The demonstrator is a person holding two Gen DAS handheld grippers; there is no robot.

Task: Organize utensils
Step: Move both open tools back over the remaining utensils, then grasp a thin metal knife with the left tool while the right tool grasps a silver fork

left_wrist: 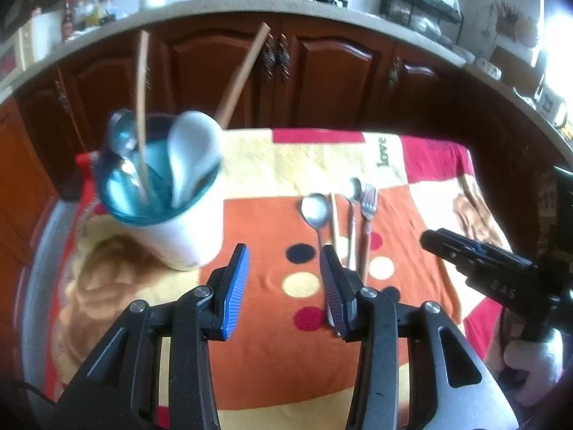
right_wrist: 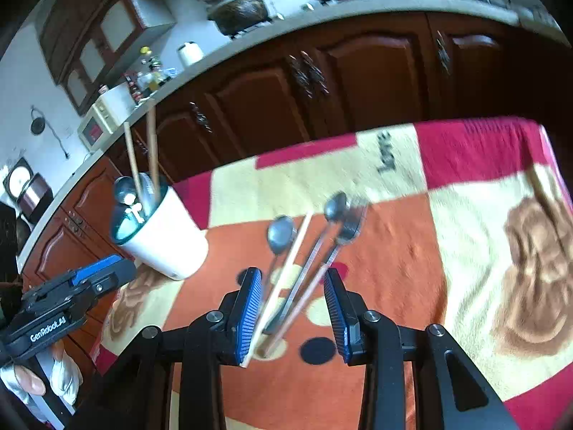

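On the far left of the patterned blanket (left_wrist: 258,215) stands a white cup (left_wrist: 179,229) with a blue-green inside, the landmark for everything else. It leans a little in both views. In it stand two wooden sticks (left_wrist: 141,114), a white ceramic spoon (left_wrist: 195,150) and at least one metal spoon (left_wrist: 121,136), all upright or slanting outward.

Just right of the cup, and nearer the camera, the left gripper (left_wrist: 284,283) hangs over the orange patch of the blanket with its blue-padded jaws apart and nothing between them; in the right wrist view the same tool (right_wrist: 104,268) sits low beside the cup, a hand below it.

Further right of the cup lie four loose pieces side by side on the blanket, handles toward the camera: a metal spoon (left_wrist: 315,209), a pale chopstick (left_wrist: 333,218), a second spoon (left_wrist: 352,193) and a fork (left_wrist: 369,200).

The right gripper (right_wrist: 293,304) is over the near ends of these handles, its jaws partly open. The chopstick (right_wrist: 286,272) passes close by the left pad, and the second spoon's and fork's handles lie in the gap; whether any is touched cannot be told. The pads press on nothing.

Behind the cup run dark wooden cabinets (left_wrist: 322,71) under a counter.
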